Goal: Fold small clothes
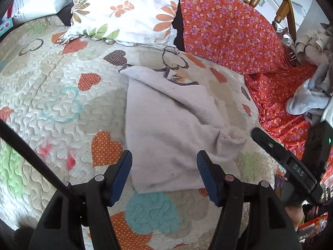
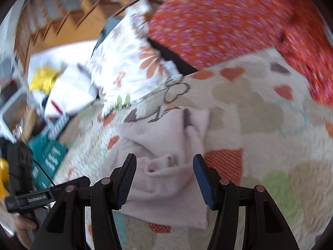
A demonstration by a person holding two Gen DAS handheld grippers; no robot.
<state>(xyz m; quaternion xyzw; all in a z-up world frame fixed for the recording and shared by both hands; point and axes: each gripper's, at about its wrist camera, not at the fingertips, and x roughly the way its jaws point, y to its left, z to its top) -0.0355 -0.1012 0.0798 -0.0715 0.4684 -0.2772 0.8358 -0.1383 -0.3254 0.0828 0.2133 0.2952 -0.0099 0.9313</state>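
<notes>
Blue-padded fingers [image 1: 122, 177] of the left gripper [image 1: 164, 175] fill the bottom of the left wrist view, standing apart with nothing pressed between them; the near edge of a pale lilac garment [image 1: 166, 125] shows in the gap below, and neither pad can be seen touching it. That small garment lies partly folded on a quilted bedspread [image 1: 52, 95] printed with hearts, one flap laid diagonally over the rest and a bunched corner sticking out toward the right. The right gripper [image 2: 164, 177] is likewise parted, its pads clear of the cloth, with the rumpled corner of the same garment seen between them; its view is smeared by motion blur. From the left wrist, the right gripper's dark body appears at the right edge, near the bunched corner. Behind the garment rest a floral pillow [image 1: 129, 10] and an orange flowered cloth [image 1: 229, 33]; a heap of grey clothes [image 1: 308, 98] sits on that cloth, well apart from the garment.
</notes>
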